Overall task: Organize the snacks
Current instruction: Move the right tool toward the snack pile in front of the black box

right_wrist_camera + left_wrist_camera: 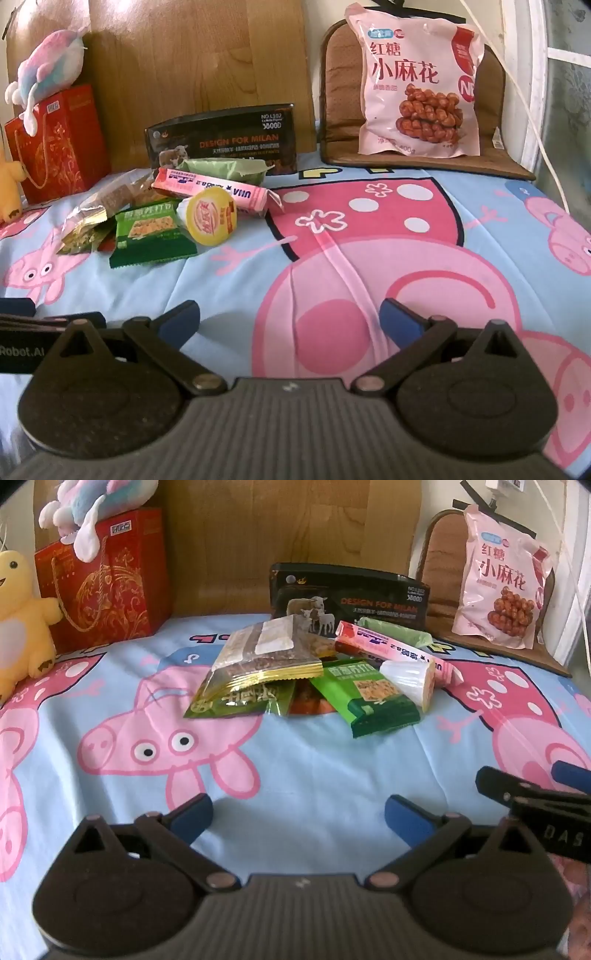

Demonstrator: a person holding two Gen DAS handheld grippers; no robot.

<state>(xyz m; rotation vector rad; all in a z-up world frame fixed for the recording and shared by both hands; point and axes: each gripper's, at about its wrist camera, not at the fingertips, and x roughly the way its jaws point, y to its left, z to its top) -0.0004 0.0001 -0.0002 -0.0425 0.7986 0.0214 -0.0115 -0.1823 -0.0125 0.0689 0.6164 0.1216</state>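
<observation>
A heap of snacks lies on the pig-print sheet: a clear gold-edged bag (258,657), a green cracker packet (365,698) (151,236), a long pink packet (395,650) (210,186), a yellow-lidded cup (410,679) (211,216) and a pale green packet (225,168). A black box (351,598) (225,136) stands behind the heap. My left gripper (297,818) is open and empty, well short of the heap. My right gripper (290,323) is open and empty, to the right of the heap; it also shows in the left wrist view (532,782).
A big pink snack bag (502,579) (417,85) leans on a brown cushion (332,122) at the back right. A red gift bag (99,576) (55,144), a pastel plush (92,502) and a yellow plush (18,616) stand back left. A wooden headboard (258,535) closes the back.
</observation>
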